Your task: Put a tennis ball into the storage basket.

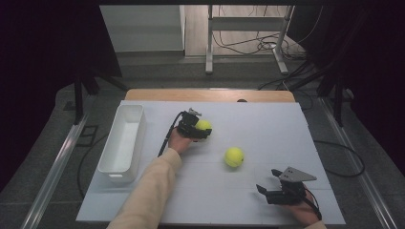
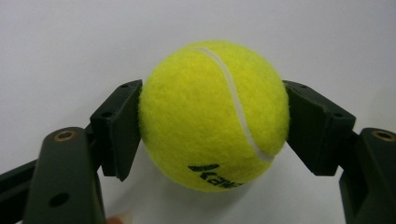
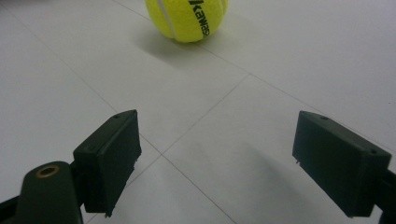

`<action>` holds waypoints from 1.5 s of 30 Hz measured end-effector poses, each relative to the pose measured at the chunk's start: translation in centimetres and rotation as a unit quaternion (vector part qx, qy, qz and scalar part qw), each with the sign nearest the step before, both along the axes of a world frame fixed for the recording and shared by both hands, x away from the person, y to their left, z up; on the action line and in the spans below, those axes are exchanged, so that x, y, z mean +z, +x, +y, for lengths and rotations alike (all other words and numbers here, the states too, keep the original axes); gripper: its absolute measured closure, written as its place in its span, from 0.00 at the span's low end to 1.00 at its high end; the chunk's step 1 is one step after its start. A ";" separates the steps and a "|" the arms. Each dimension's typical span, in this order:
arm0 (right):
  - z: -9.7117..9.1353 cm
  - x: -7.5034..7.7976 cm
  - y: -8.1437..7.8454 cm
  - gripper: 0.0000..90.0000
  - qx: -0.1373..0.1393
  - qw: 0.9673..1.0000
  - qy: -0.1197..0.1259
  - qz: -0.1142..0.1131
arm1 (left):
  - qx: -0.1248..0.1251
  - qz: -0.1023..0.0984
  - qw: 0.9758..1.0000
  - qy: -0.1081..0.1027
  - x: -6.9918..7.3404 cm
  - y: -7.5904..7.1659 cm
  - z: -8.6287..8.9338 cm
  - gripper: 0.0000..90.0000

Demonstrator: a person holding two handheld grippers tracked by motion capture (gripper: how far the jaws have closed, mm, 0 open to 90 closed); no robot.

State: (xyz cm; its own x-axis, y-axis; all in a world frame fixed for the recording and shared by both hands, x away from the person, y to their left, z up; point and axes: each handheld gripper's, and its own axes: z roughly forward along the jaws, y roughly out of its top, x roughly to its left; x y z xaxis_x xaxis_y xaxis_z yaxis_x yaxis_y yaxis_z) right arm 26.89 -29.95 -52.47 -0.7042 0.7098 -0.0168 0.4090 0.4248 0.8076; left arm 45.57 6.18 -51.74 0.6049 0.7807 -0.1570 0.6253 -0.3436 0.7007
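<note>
2 yellow tennis balls lie on the white table (image 1: 267, 129). The left tongs (image 1: 200, 130) have closed on the farther ball (image 1: 204, 125), which sits near the middle of the table, a little to the right of the white bin (image 1: 125, 143); in the left gripper view both black pads (image 2: 119, 128) press against opposite sides of that ball (image 2: 214, 114), whose white seam curves across its front and whose black lettering sits low on it, with the ball resting on the table. The left hand (image 1: 177, 141) and its pale sleeve reach in from the bottom edge. The second ball (image 1: 234, 156) lies free, nearer the person and to the right. The right tongs (image 1: 270, 183) rest near the table's front right, jaws spread wide with nothing between them; in the right gripper view the free ball (image 3: 187, 18) sits well ahead of them.
</note>
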 end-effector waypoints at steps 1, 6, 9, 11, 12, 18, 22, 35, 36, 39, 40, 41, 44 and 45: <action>0.0 0.0 0.0 0.17 0.000 1.000 0.000 0.000 | 0.000 0.000 1.000 0.000 0.0 0.0 0.0 0.30; 0.0 0.0 0.0 0.17 0.000 1.000 0.000 0.000 | -0.001 -0.006 1.000 -0.003 0.6 -0.3 0.4 0.30; 0.0 0.0 0.0 0.17 0.000 1.000 -0.002 0.000 | -0.004 -0.008 1.000 -0.007 0.9 -0.6 0.5 0.30; 0.0 0.0 0.0 0.17 0.000 1.000 -0.002 0.000 | -0.005 -0.008 1.000 -0.007 1.0 -0.7 0.4 0.30; 0.0 0.0 0.0 0.17 0.000 1.000 -0.001 0.000 | -0.006 -0.010 1.000 -0.010 1.2 -0.9 0.4 0.30; 0.0 0.0 0.0 0.17 -0.001 1.000 -0.002 -0.001 | -0.012 -0.016 1.000 -0.013 1.6 -1.3 0.4 0.30; 0.0 0.0 0.0 0.17 -0.001 1.000 -0.002 -0.001 | -0.016 -0.020 1.000 -0.011 1.9 -1.7 0.4 0.30; 0.0 0.0 0.0 0.17 -0.001 1.000 -0.003 -0.001 | -0.021 -0.028 0.999 -0.012 2.5 -2.5 0.7 0.30; 0.0 0.0 -0.1 0.17 -0.002 1.000 -0.004 -0.001 | -0.021 -0.029 0.999 -0.013 2.6 -2.6 0.8 0.30; 0.0 0.0 -0.1 0.17 -0.002 1.000 -0.003 -0.002 | -0.022 -0.031 0.999 -0.016 2.8 -2.8 0.8 0.30; 0.0 0.0 -0.1 0.17 -0.002 1.000 -0.003 -0.002 | -0.024 -0.032 0.999 -0.016 2.9 -2.9 0.8 0.30; 0.0 0.0 -0.1 0.17 -0.003 1.000 -0.004 -0.002 | -0.025 -0.033 0.999 -0.016 2.9 -3.0 0.9 0.30; 0.0 0.0 -0.1 0.17 -0.003 1.000 -0.003 -0.001 | -0.027 -0.037 0.999 -0.016 3.1 -3.3 0.9 0.30; 0.0 0.0 -0.1 0.17 -0.003 1.000 -0.004 -0.001 | -0.029 -0.040 0.999 -0.013 3.3 -3.4 0.9 0.30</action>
